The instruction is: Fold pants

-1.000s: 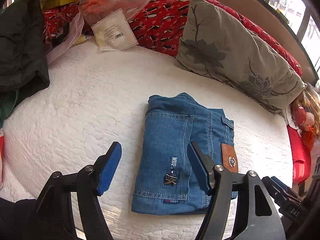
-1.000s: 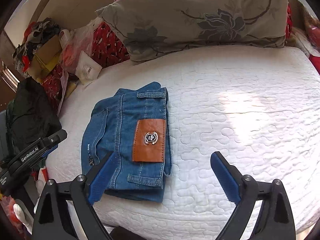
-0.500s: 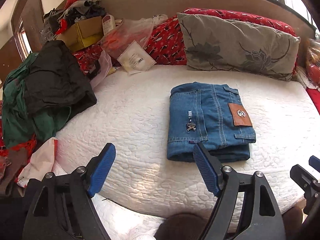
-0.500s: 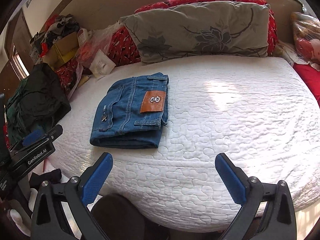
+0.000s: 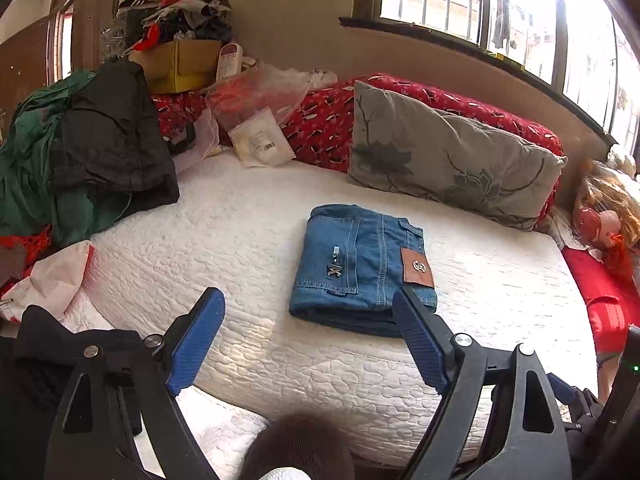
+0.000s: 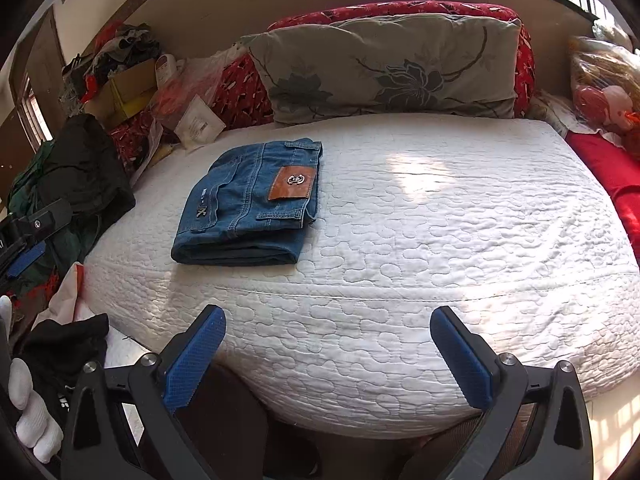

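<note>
- Well, from my remote seat I see the pants (image 5: 362, 268) lying folded into a compact denim block on the white quilted mattress (image 5: 240, 240), a little left of its middle and nearer the front edge than the head end.
- In the right wrist view the same pants (image 6: 248, 204) sit toward the mattress's (image 6: 440, 220) left edge, with the thick fold facing the front edge and the brown leather patch (image 6: 293, 184) on top.
- My left gripper (image 5: 306, 336) is off the mattress at its front edge; its jaws are opening, with nothing between the blue pads (image 5: 196, 344), and the right-hand pad overlaps the pants' near corner only in the line of sight.
- My right gripper (image 6: 328, 356) hangs in front of the front edge as well, released and wide, with only quilt showing between its fingers (image 6: 460, 364); the pants are well apart from it, up and to the left.
- A grey flowered pillow (image 5: 452, 160) leans at the head end against a red patterned cushion (image 5: 320, 120), near the pants but not touching them.
- At the far left corner lie a pile of dark and green clothes (image 5: 88, 148), a plastic bag (image 5: 256, 96) and a yellow cardboard box (image 5: 180, 64) heaped with garments.
- A doll (image 5: 600, 224) rests by the mattress's right edge.
</note>
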Motion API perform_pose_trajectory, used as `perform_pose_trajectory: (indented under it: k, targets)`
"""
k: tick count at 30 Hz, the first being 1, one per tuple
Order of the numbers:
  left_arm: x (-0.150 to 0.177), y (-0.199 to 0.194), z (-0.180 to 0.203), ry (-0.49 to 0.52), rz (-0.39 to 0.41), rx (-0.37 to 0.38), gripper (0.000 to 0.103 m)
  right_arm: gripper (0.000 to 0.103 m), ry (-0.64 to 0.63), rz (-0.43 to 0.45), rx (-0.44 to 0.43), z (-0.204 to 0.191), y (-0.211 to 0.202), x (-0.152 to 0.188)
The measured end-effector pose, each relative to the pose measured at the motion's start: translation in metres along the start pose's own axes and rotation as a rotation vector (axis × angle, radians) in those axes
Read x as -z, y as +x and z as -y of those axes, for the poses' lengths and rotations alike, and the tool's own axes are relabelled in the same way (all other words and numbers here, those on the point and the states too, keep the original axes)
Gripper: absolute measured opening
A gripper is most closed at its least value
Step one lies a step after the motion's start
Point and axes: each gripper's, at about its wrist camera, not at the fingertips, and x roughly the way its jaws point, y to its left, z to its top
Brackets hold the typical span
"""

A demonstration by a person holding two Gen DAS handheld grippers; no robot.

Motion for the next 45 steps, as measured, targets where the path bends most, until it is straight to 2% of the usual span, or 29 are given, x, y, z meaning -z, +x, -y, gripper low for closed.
perform_pose_trajectory:
  k: [5, 8, 11, 16, 33, 45]
  targets:
    - [-0.006, 0.017, 0.009, 0.048, -0.068, -0.005, 0.087, 0.103, -0.006, 0.008, 0.013, -0.003, 0.0, -0.002]
    - [0.001, 0.021, 0.009, 0.026, -0.081, 0.036, 0.087, 0.103, -0.019, 0.018, 0.034, -0.005, 0.0, -0.002]
    - [0.007, 0.022, 0.008, 0.011, -0.078, 0.047, 0.087, 0.103, -0.019, 0.016, 0.044, -0.004, 0.001, -0.002]
    - [0.009, 0.025, 0.012, 0.045, -0.079, 0.031, 0.087, 0.103, -0.005, -0.004, 0.046, -0.002, 0.007, 0.0]
    - [0.022, 0.038, 0.023, 0.077, -0.16, 0.043, 0.087, 0.103, 0.016, -0.014, 0.056, 0.002, 0.01, 0.0]
    - [0.025, 0.039, 0.028, 0.097, -0.165, 0.046, 0.087, 0.103, 0.023, -0.024, 0.063, 0.004, 0.013, -0.001]
